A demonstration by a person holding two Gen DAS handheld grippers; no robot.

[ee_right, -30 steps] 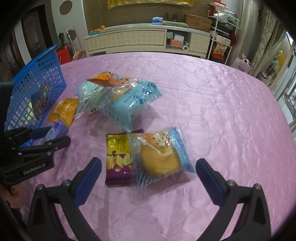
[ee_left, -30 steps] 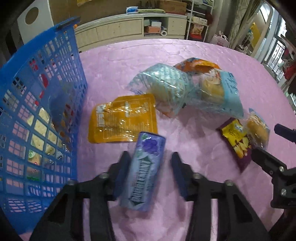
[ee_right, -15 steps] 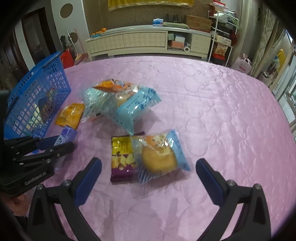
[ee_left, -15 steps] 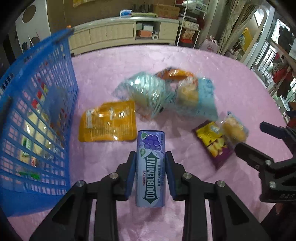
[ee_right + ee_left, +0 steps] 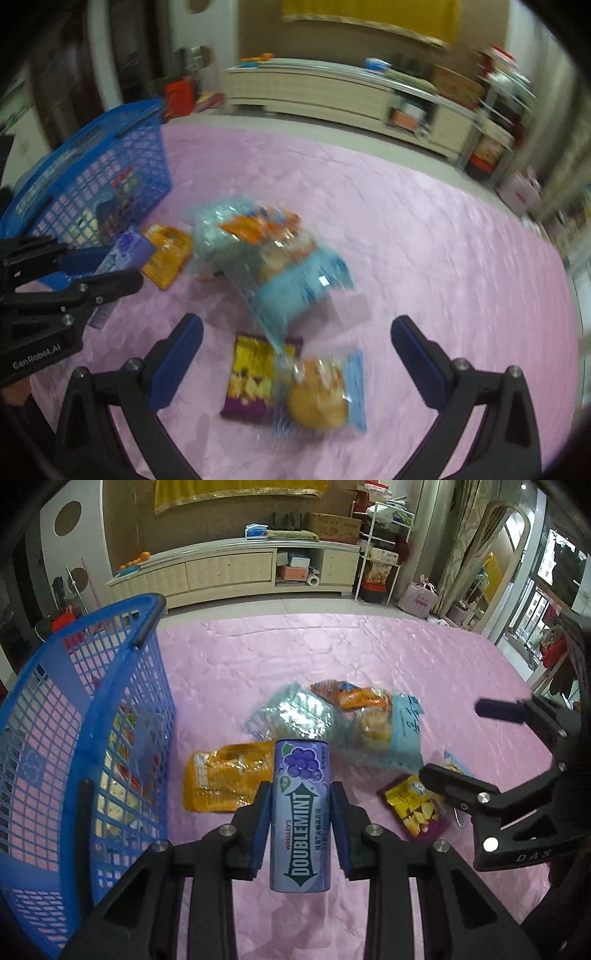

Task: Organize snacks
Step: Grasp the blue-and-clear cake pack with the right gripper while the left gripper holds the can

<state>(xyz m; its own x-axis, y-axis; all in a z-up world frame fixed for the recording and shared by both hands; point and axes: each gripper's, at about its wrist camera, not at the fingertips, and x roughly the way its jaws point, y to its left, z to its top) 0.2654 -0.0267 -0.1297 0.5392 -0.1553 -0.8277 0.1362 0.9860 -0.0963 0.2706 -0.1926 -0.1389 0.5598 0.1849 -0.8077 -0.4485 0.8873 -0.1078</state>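
Observation:
My left gripper (image 5: 300, 812) is shut on a purple Doublemint gum bottle (image 5: 301, 808) and holds it above the pink tablecloth, right of the blue basket (image 5: 92, 716). The held bottle also shows in the right wrist view (image 5: 122, 254). My right gripper (image 5: 295, 354) is open and empty over a bun in a clear blue wrapper (image 5: 321, 398) and a yellow-purple chip packet (image 5: 255, 384). An orange pouch (image 5: 225, 775) lies behind the bottle. A pile of clear-blue bread bags (image 5: 332, 723) lies further back.
The basket holds several snacks (image 5: 122, 775). The pink tablecloth (image 5: 258, 657) runs to a far edge, with a long cabinet (image 5: 236, 568) on the floor beyond. The right gripper's body (image 5: 517, 805) stands close on the right in the left wrist view.
My left gripper closed on the gum bottle and lifted it off the table. My right gripper swung its view leftward and stayed open over the bun and chip packet.

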